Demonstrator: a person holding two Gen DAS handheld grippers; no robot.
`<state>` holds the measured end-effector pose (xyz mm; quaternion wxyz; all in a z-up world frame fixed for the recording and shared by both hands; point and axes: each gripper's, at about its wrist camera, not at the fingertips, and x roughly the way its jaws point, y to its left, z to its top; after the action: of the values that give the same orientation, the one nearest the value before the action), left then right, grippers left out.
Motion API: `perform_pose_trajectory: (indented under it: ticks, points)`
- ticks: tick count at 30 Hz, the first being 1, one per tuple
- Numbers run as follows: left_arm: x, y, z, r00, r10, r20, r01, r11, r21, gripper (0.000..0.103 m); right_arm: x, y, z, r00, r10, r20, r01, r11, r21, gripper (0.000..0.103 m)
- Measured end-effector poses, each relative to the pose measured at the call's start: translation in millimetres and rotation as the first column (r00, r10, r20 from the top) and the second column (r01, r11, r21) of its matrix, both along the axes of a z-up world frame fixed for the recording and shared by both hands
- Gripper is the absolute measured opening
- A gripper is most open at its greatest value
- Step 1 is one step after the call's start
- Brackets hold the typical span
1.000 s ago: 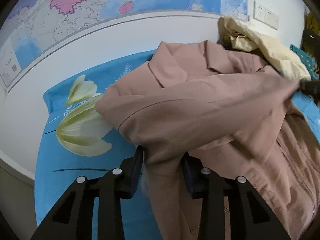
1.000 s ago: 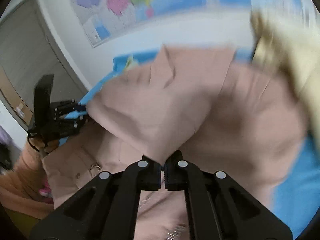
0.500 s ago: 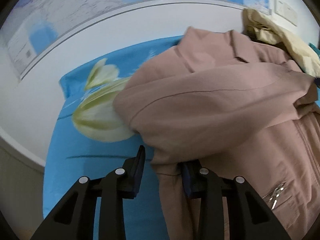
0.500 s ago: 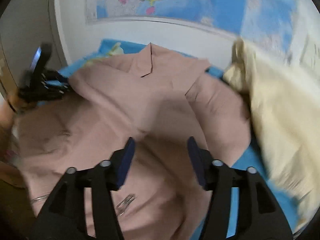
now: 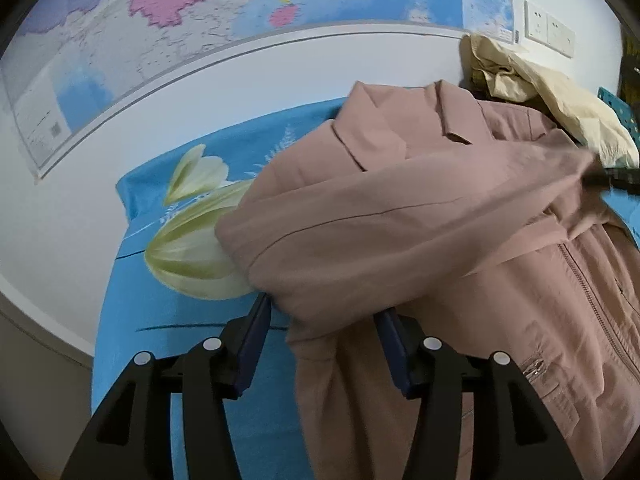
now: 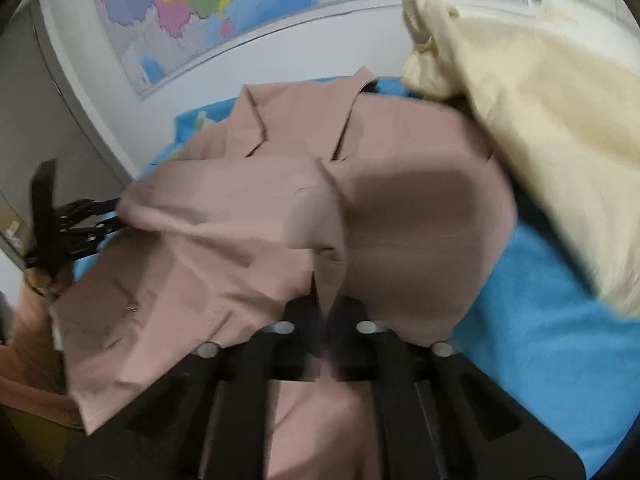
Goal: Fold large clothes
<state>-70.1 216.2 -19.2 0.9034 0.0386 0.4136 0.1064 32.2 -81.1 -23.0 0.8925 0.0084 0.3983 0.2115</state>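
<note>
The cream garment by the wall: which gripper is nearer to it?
Right. The right gripper grips the pink jacket beside the cream garment; the left gripper works the jacket's far side.

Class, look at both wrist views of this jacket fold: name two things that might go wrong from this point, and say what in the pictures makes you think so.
1. The left gripper is opening with the jacket sleeve between its fingers; the sleeve may slide off the body and undo the fold.
2. The right gripper is shut on a thin pinch of fabric; a pull could drag the jacket against the cream garment lying beside it, or slip free.
</note>
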Motion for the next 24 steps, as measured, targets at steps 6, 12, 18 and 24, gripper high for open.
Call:
perform_pose_trajectory:
  ticks: [6,12,18,24]
  points:
    - [8.9,-16.1,-4.5,0.999,-0.052,0.005,0.052,0.999,0.001,0.051,-27.1,-1.1,48.8,0.956,-0.017,0.291,0.110,0.945,-0.307,0.005]
    - [12.5,-8.5,-23.2,0.997,-0.002,-0.074,0.005,0.999,0.033,0.050,-43.7,4.5,-28.3,0.992,0.090,0.088,-0.039,0.885,-0.463,0.021]
    - [-18.0,10.3,-5.4,1.000,-0.030,-0.003,0.030,0.996,-0.079,0.052,-58.0,-33.2,-12.5,0.996,0.054,0.066,-0.036,0.967,-0.251,0.050]
    - [-34.4,1.8,22.6,0.987,-0.111,0.112,0.125,0.984,-0.127,0.071,-49.0,-24.4,3.9,0.994,0.069,0.086,-0.060,0.993,-0.103,0.049]
